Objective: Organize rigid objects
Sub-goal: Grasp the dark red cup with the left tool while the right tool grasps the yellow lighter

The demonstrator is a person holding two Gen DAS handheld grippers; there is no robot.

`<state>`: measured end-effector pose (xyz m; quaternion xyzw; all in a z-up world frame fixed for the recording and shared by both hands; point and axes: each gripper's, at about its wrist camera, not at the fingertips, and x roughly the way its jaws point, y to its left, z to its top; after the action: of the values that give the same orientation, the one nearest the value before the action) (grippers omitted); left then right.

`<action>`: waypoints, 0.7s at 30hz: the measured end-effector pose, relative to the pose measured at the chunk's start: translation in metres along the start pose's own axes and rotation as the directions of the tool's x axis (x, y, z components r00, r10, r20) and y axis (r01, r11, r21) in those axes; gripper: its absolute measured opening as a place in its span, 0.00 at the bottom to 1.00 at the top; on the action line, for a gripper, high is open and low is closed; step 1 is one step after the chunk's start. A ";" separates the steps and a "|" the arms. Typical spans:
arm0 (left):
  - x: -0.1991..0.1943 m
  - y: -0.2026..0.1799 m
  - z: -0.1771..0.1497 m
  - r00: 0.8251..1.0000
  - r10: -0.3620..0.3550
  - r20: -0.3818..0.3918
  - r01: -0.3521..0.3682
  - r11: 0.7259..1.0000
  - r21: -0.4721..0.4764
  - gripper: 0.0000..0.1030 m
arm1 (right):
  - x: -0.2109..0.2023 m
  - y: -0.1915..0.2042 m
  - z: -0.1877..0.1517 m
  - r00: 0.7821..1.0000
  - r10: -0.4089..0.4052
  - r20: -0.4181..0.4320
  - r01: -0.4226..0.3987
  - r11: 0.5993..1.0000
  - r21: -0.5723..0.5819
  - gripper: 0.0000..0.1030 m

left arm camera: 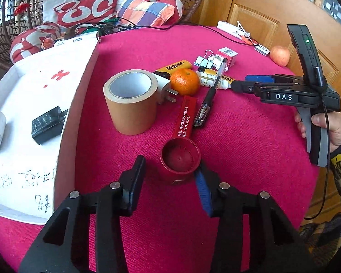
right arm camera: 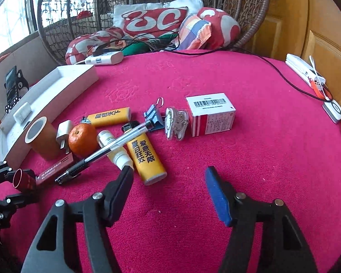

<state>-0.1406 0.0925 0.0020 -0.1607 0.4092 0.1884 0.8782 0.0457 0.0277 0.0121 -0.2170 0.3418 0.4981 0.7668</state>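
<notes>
**Two hand-held grippers over a cluttered pink table**

Nearest, in the left wrist view, the left gripper [left arm camera: 170, 170] straddles a small red cup [left arm camera: 179, 159] with a long flat handle, resting on the pink cloth [left arm camera: 238, 147]. The blue-padded finger touches the cup's rim; the other finger stands apart from it, so the jaws are parted, not clamped. In the right wrist view, the right gripper [right arm camera: 169, 182] hangs with its jaws wide apart over bare cloth, nothing between them; one fingertip lies just beside a white dropper bottle [right arm camera: 114, 146] and a yellow lighter [right arm camera: 145, 154].

Beyond the cup stand a roll of brown tape [left arm camera: 130, 100], a white plug [left arm camera: 164, 86] and a mandarin [left arm camera: 184, 81], close together. A clear pen [left arm camera: 210, 95] lies across the bottle. Left of the tape sits a white tray [left arm camera: 66, 141] holding a black adapter [left arm camera: 48, 125].

Farther off lie blue binder clips [right arm camera: 153, 116], a small red-and-white box [right arm camera: 212, 113] and a second lighter [right arm camera: 111, 116]. An apple [left arm camera: 280, 55] rests near the table's far edge.
</notes>
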 end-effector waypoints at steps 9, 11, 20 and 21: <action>0.000 0.000 0.000 1.000 -0.008 0.007 0.008 1.000 0.005 0.29 | 0.013 0.024 0.009 0.998 0.052 -0.024 -0.054 0.994 -0.096 0.41; 0.000 0.000 0.000 1.000 -0.012 0.009 0.012 1.000 0.007 0.29 | 0.014 0.033 0.008 0.998 0.049 -0.027 -0.052 0.989 -0.142 0.33; -0.003 0.003 0.000 1.000 -0.013 0.028 0.013 1.000 -0.014 0.28 | 0.016 0.037 0.012 0.998 0.048 -0.026 -0.052 0.986 -0.158 0.22; -0.006 0.004 0.001 0.999 -0.013 0.039 0.014 1.000 -0.014 0.28 | 0.013 0.035 0.011 0.999 0.047 -0.022 -0.050 0.988 -0.146 0.22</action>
<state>-0.1457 0.0950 0.0070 -0.1659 0.3897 0.1883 0.8861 0.0211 0.0579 0.0101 -0.2686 0.3165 0.5383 0.7334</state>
